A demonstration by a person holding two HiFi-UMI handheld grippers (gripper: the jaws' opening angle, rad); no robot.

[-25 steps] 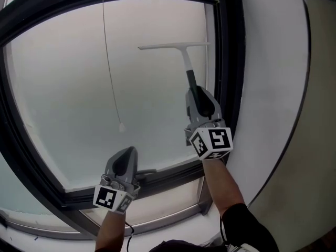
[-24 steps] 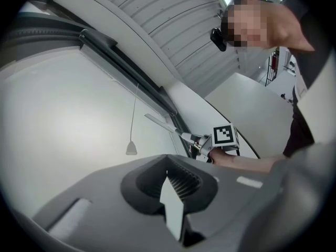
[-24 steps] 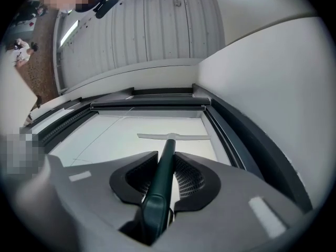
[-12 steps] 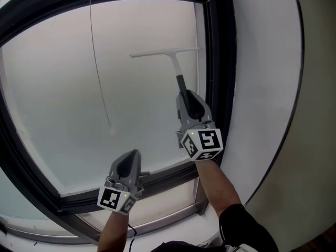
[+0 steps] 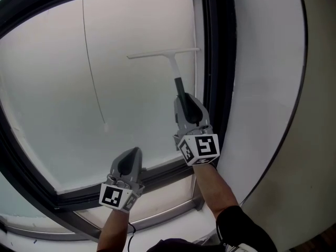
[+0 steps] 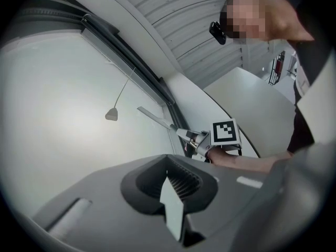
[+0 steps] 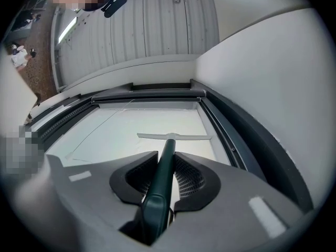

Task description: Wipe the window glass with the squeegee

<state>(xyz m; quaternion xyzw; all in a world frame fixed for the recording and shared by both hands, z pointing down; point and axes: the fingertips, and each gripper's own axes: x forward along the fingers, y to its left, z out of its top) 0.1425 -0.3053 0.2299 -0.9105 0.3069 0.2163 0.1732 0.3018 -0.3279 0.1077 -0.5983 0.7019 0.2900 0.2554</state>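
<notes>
Right gripper: fingers pinch squeegee handle | left gripper: fingers pressed together, empty | squeegee: likely light, stiff; best gripped low on handle | blade at glass

The white-bladed, dark-handled squeegee rests blade-up against the frosted window glass, near its right edge.

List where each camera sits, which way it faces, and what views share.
Head view: on the person's head, facing the frosted window glass; shows both forearms, left gripper, right gripper.
Left gripper view: on the left gripper, looking past its shut, empty jaws across the glass toward the right gripper and forearm.
Right gripper view: on the right gripper, looking along jaws shut on the white-bladed, dark-handled squeegee.
Shared: all three show squeegee and glass.
</notes>
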